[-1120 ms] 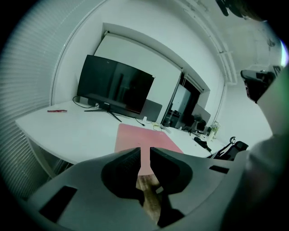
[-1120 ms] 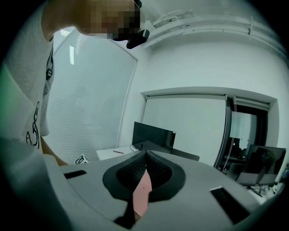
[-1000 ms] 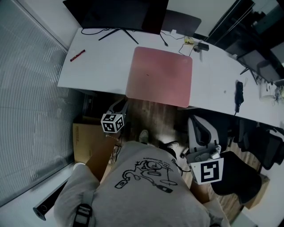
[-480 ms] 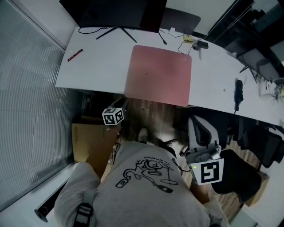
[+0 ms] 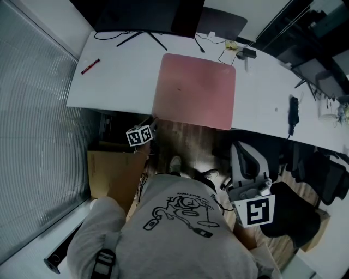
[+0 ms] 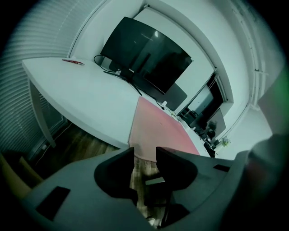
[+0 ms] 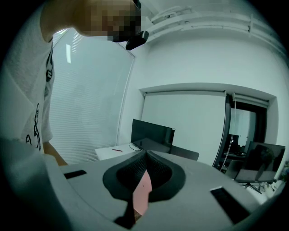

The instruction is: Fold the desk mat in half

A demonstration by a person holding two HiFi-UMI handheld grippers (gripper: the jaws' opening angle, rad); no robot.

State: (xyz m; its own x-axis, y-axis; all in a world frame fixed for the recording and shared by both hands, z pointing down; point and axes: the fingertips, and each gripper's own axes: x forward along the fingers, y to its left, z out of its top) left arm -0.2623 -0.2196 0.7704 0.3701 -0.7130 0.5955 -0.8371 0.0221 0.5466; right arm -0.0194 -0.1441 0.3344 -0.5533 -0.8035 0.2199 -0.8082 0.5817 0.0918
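The pink desk mat (image 5: 195, 90) lies flat on the white desk (image 5: 120, 82), its near edge hanging a little over the desk's front. My left gripper (image 5: 151, 123) is below the desk's front edge, at the mat's near left corner. In the left gripper view its jaws (image 6: 144, 151) stand open and have just been opening; the mat's corner (image 6: 132, 145) sits just ahead of the tips, and no pad presses on it. My right gripper (image 5: 235, 192) hangs back beside my body, shut (image 7: 145, 153) with nothing in it; the mat (image 7: 142, 194) shows far ahead of it.
A dark monitor (image 5: 147, 13) stands at the desk's back with cables around it. A red pen (image 5: 90, 66) lies at the far left and a black device (image 5: 293, 114) at the right. An office chair (image 5: 248, 161) and a cardboard box (image 5: 109, 169) stand under the desk's front.
My left gripper has moved forward toward the mat's near left corner. The right gripper has kept still. The mat has not moved.
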